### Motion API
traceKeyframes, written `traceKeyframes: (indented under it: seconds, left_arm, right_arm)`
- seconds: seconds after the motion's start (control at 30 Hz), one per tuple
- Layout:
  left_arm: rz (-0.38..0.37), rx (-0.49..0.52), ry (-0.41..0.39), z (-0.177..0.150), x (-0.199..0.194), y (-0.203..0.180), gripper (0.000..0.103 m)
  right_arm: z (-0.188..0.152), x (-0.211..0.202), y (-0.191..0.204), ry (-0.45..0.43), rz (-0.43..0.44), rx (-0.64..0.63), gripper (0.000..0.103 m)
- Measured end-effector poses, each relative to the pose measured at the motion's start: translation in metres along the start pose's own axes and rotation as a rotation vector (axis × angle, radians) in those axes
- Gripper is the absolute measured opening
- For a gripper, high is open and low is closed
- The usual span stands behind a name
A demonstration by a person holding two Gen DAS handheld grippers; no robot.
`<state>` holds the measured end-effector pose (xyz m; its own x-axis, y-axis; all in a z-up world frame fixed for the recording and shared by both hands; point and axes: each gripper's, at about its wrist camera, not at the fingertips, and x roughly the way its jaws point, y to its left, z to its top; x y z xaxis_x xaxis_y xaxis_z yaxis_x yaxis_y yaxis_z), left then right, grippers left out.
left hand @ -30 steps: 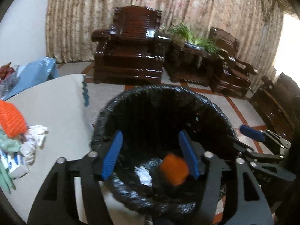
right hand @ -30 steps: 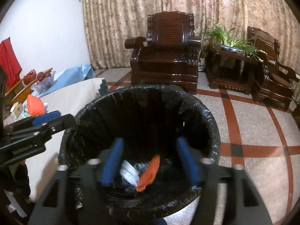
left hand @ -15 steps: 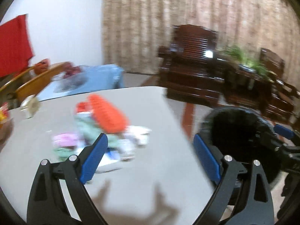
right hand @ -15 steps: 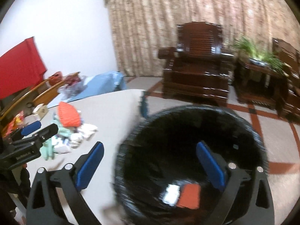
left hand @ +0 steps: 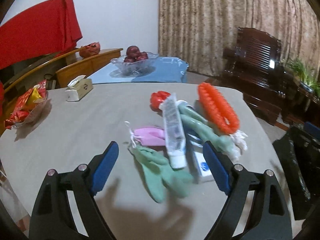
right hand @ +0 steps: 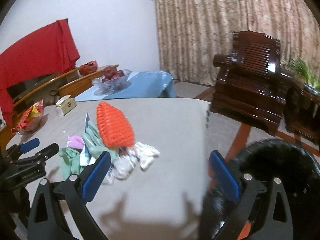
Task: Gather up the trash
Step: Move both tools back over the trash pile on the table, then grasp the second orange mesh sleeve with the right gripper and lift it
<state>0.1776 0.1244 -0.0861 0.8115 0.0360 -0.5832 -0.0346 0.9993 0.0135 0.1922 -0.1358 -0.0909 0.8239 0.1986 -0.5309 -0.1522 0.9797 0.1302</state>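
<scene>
A pile of trash lies on the grey table (left hand: 76,132): an orange mesh net (left hand: 218,108) (right hand: 114,126), a white tube (left hand: 173,130), a pink mask (left hand: 150,136), green gloves (left hand: 160,170), a white box (left hand: 202,166) and crumpled tissue (right hand: 146,154). My left gripper (left hand: 160,148) hovers just short of the pile, its jaws wide but closing, pads touching nothing. My right gripper (right hand: 160,156) hangs open over the table's right part, nothing between its fingers. The black-lined bin (right hand: 280,160) stands off the table's right edge.
A tissue box (left hand: 80,88), a bowl of snack packets (left hand: 26,108) and a glass fruit bowl (left hand: 134,62) on blue cloth sit at the far left and back. A dark wooden armchair (right hand: 250,92) stands beyond the table edge. A red cloth (left hand: 36,36) hangs at left.
Both grippers swung left from above the bin to over the table. An orange piece and white scraps stayed in the bin. Both pairs of jaws stand wider than before.
</scene>
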Motion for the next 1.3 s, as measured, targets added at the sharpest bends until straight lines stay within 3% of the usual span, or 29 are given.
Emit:
traceKeyframes:
  seconds: [0.47, 0.63, 0.73, 0.9, 1.17, 1.3]
  left_arm:
    - [0.041, -0.022, -0.003, 0.012, 0.03, 0.022, 0.082]
    - [0.04, -0.028, -0.003, 0.013, 0.034, 0.025, 0.082]
    - [0.027, -0.03, 0.002, 0.013, 0.037, 0.023, 0.082]
    - [-0.001, -0.018, 0.012, 0.008, 0.04, 0.011, 0.082]
    - [-0.041, 0.021, 0.043, -0.003, 0.054, -0.019, 0.082]
    - [-0.029, 0.038, 0.077, -0.01, 0.071, -0.027, 0.073]
  right_arm:
    - [0.011, 0.084, 0.057, 0.099, 0.094, -0.099, 0.091]
    - [0.011, 0.1, 0.064, 0.129, 0.111, -0.109, 0.076]
    - [0.012, 0.104, 0.059, 0.152, 0.141, -0.095, 0.057]
    - [0.011, 0.097, 0.049, 0.163, 0.184, -0.08, 0.037]
    - [0.011, 0.066, 0.028, 0.113, 0.158, -0.044, 0.034]
    - [0.008, 0.058, 0.023, 0.111, 0.15, -0.032, 0.034]
